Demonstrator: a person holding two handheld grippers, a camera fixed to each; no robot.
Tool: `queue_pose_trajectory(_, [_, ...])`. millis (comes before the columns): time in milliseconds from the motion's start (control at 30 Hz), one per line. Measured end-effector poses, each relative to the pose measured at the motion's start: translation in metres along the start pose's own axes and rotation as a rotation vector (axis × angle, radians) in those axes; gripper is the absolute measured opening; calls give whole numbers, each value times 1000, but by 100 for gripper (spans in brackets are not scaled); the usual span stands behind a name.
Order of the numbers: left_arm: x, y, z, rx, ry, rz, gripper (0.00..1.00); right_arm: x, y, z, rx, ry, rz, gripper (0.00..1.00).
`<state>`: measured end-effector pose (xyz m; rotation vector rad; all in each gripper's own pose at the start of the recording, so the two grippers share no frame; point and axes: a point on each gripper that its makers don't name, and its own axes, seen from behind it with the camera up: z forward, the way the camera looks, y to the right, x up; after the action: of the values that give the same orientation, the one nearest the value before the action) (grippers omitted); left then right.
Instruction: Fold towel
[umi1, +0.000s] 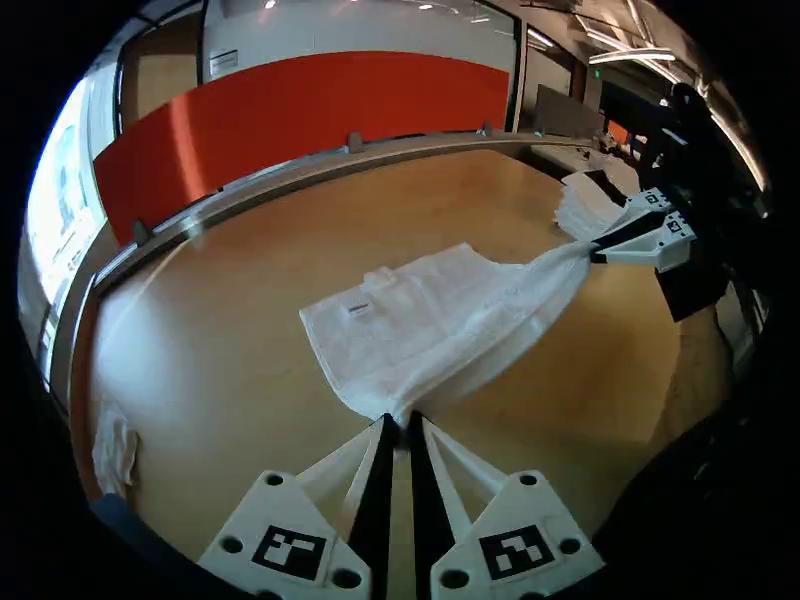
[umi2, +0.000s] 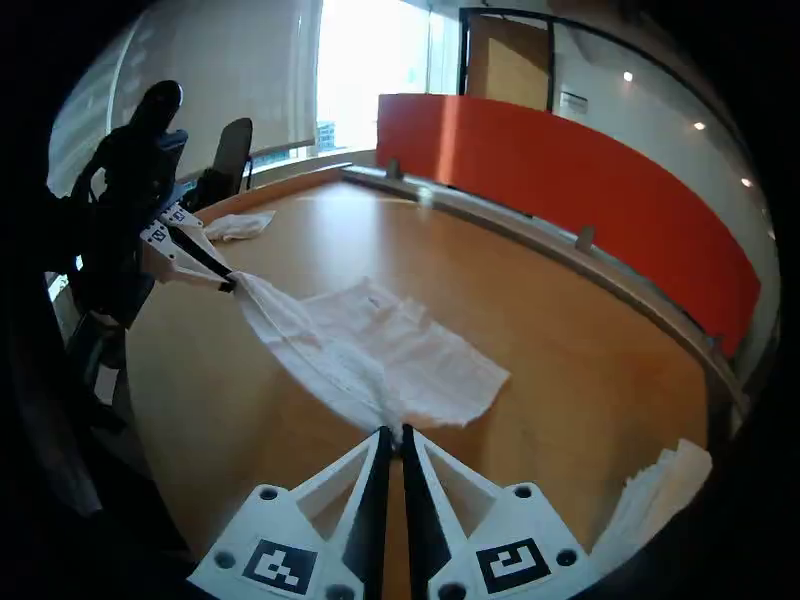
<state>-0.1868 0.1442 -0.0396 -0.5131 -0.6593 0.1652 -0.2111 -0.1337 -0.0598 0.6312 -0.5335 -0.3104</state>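
Observation:
A white towel lies partly spread on the wooden table, one edge pulled up and stretched between the two grippers. In the left gripper view, my left gripper is shut on a near corner of the towel. Farther off at the right, the right gripper pinches the other corner. In the right gripper view, my right gripper is shut on the towel at its near corner. The left gripper holds the far corner at the left, with a person's dark sleeve behind it.
A stack of folded white towels sits by the right gripper. A crumpled white cloth lies near the table edge by the left gripper. A red partition borders the far side. Dark chairs stand beyond.

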Motion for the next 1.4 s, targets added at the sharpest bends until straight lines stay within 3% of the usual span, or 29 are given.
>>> queue_pose_trajectory(300, [5,17,-30,-28,-7,-1,11,9,-6,-29,5,9,-15,9])
queue_pose_trajectory(800, [7,35,-58,-66,-19,-5,11,21,-10,-55,17,18,-29,8])
queue_pose_trajectory(1100, [13,29,-46,-57,-22,-9,11,18,-3,-48,8,-6,-39,8])
queue_pose_trajectory(1400, [22,6,-6,-34,-49,-9,11,12,15,-19,11,-51,-15,8])
